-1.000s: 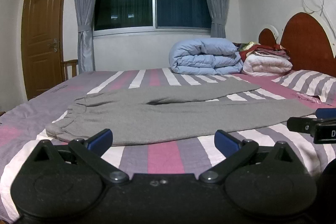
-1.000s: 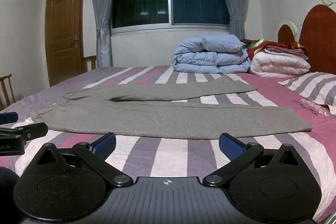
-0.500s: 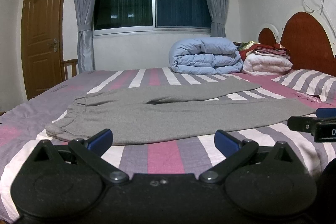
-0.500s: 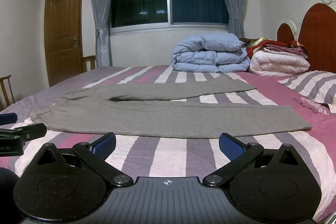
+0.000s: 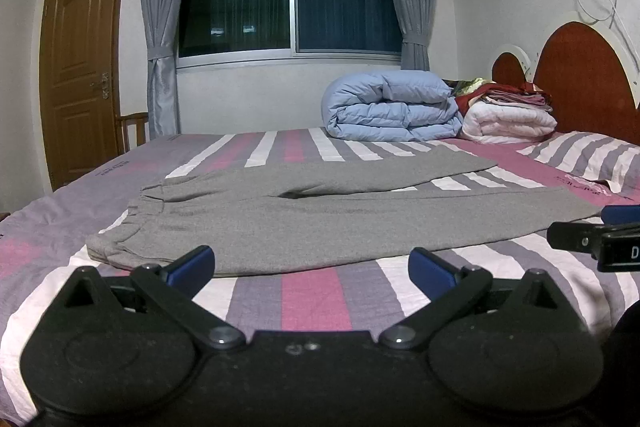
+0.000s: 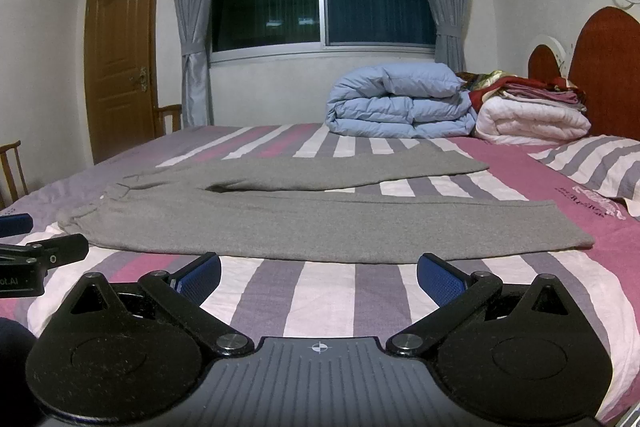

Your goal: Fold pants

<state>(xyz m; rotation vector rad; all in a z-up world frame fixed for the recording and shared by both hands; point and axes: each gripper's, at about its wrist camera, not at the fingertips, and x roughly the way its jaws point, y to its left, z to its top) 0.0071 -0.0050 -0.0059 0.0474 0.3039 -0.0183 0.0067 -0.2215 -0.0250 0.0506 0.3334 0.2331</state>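
Note:
Grey pants (image 5: 320, 223) lie spread flat on the striped bed (image 5: 316, 291), waistband to the left, both legs running right and splayed apart. They also show in the right wrist view (image 6: 320, 223). My left gripper (image 5: 312, 269) is open and empty, hovering just in front of the near edge of the pants by the waistband end. My right gripper (image 6: 318, 277) is open and empty, just in front of the near leg. Each gripper shows at the edge of the other's view.
A folded blue duvet (image 5: 390, 107) and a stack of white and red bedding (image 5: 508, 115) sit at the far side of the bed. A striped pillow (image 5: 592, 159) lies right by the red headboard (image 5: 588, 83). A wooden door (image 5: 80, 79) and chair stand left.
Both grippers have drifted very slightly; the views are almost unchanged. The pants have not moved.

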